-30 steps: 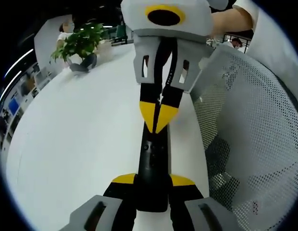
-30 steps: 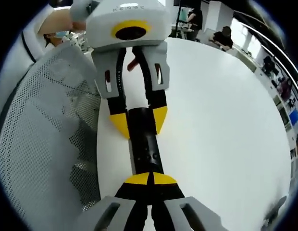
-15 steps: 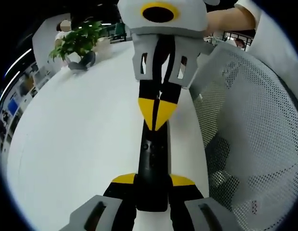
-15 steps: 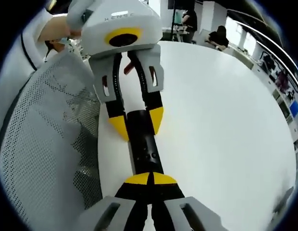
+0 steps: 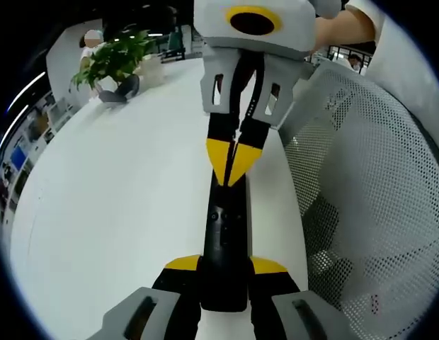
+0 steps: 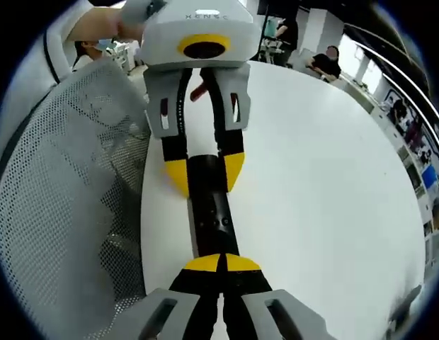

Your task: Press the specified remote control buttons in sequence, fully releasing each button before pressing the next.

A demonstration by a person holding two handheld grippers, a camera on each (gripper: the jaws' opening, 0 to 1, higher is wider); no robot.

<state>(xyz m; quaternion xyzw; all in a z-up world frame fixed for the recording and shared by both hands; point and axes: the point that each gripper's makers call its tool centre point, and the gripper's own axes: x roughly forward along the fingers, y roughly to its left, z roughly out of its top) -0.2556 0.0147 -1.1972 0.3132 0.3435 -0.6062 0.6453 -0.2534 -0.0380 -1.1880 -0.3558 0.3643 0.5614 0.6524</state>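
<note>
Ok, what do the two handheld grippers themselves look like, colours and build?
Both match. The left gripper and the right gripper each have a light grey housing with a yellow ring around a dark round opening, grey slotted finger brackets, then black fingers ending in yellow tips. The left housing carries small printed lettering, too small to read.

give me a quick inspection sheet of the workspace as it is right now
surface: white table, bare around the remote
job's things: black remote control held lengthwise
clutter: potted plant at the far table edge
grippers: left gripper shut on the remote's end; right gripper closed, tips over the remote's other end
cables: nothing seen
surroundings: white mesh chair back beside the table; people seated far off
</note>
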